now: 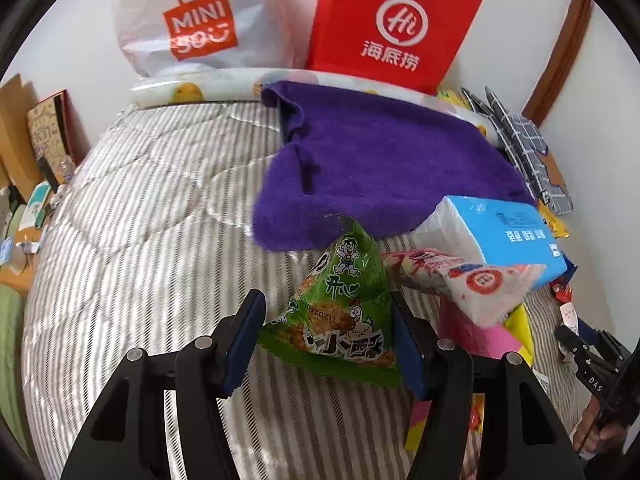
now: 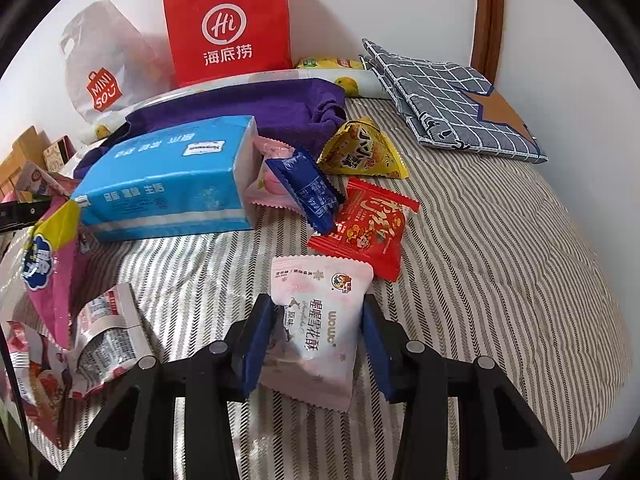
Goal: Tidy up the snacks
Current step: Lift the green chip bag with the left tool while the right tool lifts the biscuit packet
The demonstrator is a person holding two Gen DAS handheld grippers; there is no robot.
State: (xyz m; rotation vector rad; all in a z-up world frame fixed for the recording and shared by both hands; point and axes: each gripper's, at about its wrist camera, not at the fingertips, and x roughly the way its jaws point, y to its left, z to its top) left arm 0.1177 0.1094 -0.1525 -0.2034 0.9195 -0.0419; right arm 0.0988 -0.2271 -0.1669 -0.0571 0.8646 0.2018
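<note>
A green triangular snack packet (image 1: 344, 276) stands on the striped bed cover (image 1: 140, 220), and my left gripper (image 1: 326, 304) is shut on it, both blue pads against its sides. In the right wrist view a pink-and-white snack packet (image 2: 316, 320) sits between the blue pads of my right gripper (image 2: 318, 304), which is shut on it. Beyond it lie a red packet (image 2: 368, 228), a dark blue packet (image 2: 312, 192) and a yellow triangular packet (image 2: 360, 152). More pink and yellow packets (image 2: 56, 264) are piled at the left.
A blue tissue pack (image 2: 168, 184) lies on a purple towel (image 1: 380, 160). A red paper bag (image 1: 396, 28) and a white plastic bag (image 1: 196, 24) lean on the wall behind. A grey checked cloth (image 2: 452, 100) lies far right. A hand holds a black tool (image 1: 592, 364).
</note>
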